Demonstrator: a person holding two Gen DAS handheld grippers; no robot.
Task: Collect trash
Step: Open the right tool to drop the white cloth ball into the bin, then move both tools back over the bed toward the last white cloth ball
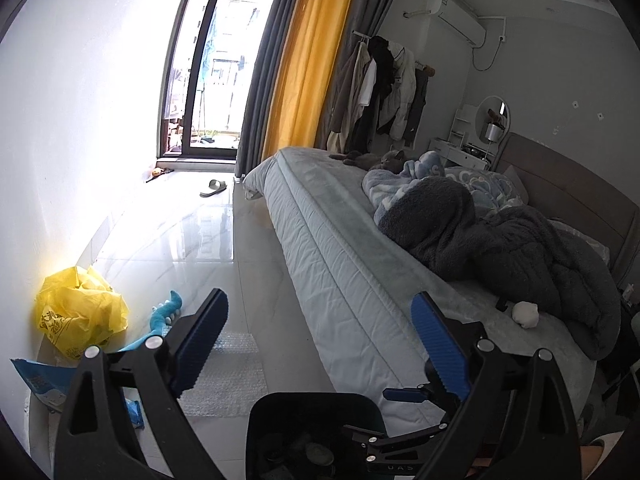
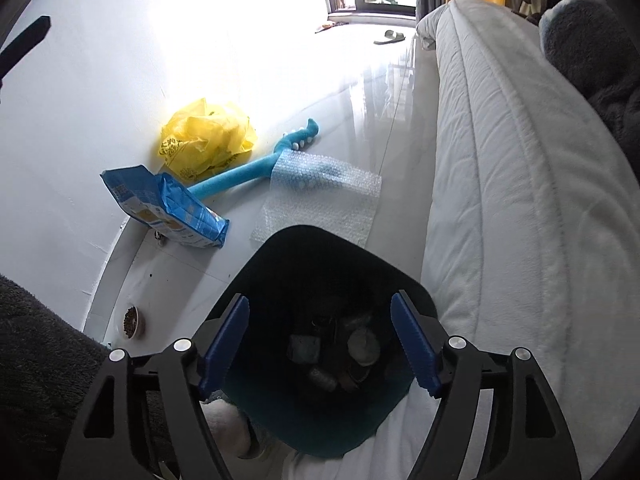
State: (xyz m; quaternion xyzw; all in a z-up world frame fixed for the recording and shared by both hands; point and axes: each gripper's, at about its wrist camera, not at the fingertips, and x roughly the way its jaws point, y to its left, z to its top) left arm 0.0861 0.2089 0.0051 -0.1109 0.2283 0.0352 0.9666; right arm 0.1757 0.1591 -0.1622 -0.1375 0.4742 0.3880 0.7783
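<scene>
A dark trash bin (image 2: pixel 328 280) stands on the glossy tiled floor (image 2: pixel 360 92) right against the side of a bed (image 2: pixel 500 200). Seen from above, it already holds several crumpled grey and pale items at the bottom, though the inside is too dark to name them.

The right gripper (image 2: pixel 320 340) hovers directly over the bin's mouth, its blue-padded fingers spread apart and holding nothing. The left gripper (image 1: pixel 320 340) is also spread wide and empty, pointing along the room above the bin (image 1: pixel 316 432).

Just beyond the bin lies a sheet of clear bubble wrap (image 2: pixel 320 204), flat on the floor, near a crumpled yellow plastic bag (image 2: pixel 208 140) against the white wall (image 2: pixel 100 80). A blue printed pouch (image 2: pixel 168 208) rests beside the bag. A long blue plush toy (image 2: pixel 256 164) runs between them, partly under the bubble wrap. A small bowl of brown pellets (image 2: pixel 130 320) sits by the wall, closer in.

On the bed, a small white crumpled ball (image 1: pixel 526 314), possibly tissue, lies at the edge of a dark grey fleece blanket (image 1: pixel 500 248).

The bubble wrap and plastic bag should be very light, soft and a little slippery; pinching a raised fold or loose edge looks surest. The pouch seems stiffer and best taken by its folded top.
</scene>
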